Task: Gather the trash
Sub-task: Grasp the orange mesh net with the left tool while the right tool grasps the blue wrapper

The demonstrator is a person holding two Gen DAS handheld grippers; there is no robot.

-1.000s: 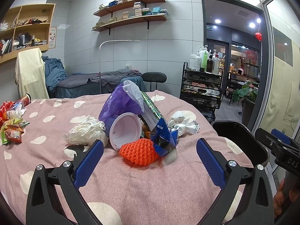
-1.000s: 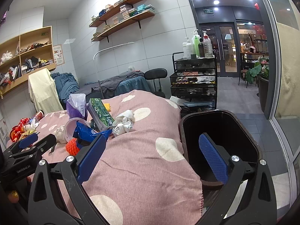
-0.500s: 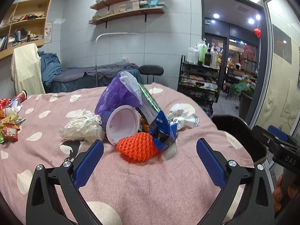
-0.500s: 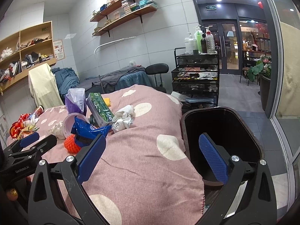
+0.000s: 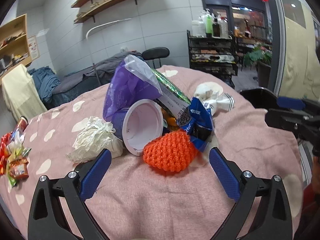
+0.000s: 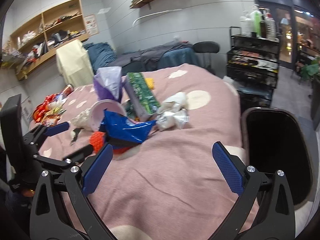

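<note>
A pile of trash lies on the pink spotted cloth (image 5: pixel 160 196): an orange net (image 5: pixel 170 154), a white cup on its side (image 5: pixel 143 129), a purple bag (image 5: pixel 128 92), a blue wrapper (image 5: pixel 197 124), a green carton (image 6: pixel 142 96), crumpled white paper (image 5: pixel 94 138) and white tissues (image 6: pixel 174 112). My left gripper (image 5: pixel 160 160) is open, its fingers either side of the orange net, just short of it. My right gripper (image 6: pixel 163 158) is open and empty over the cloth, right of the pile. A black bin (image 6: pixel 280 156) stands at the right.
Snack wrappers (image 5: pixel 14 156) lie at the cloth's left edge. Behind are a black trolley with bottles (image 6: pixel 254 60), a stool (image 5: pixel 156 53), a massage bed (image 6: pixel 160 56) and wall shelves. The right gripper shows at the right edge of the left wrist view (image 5: pixel 294 114).
My left gripper has moved forward to the pile, so the orange net now lies between its fingers. My right gripper has swung left, away from the bin, toward the pile.
</note>
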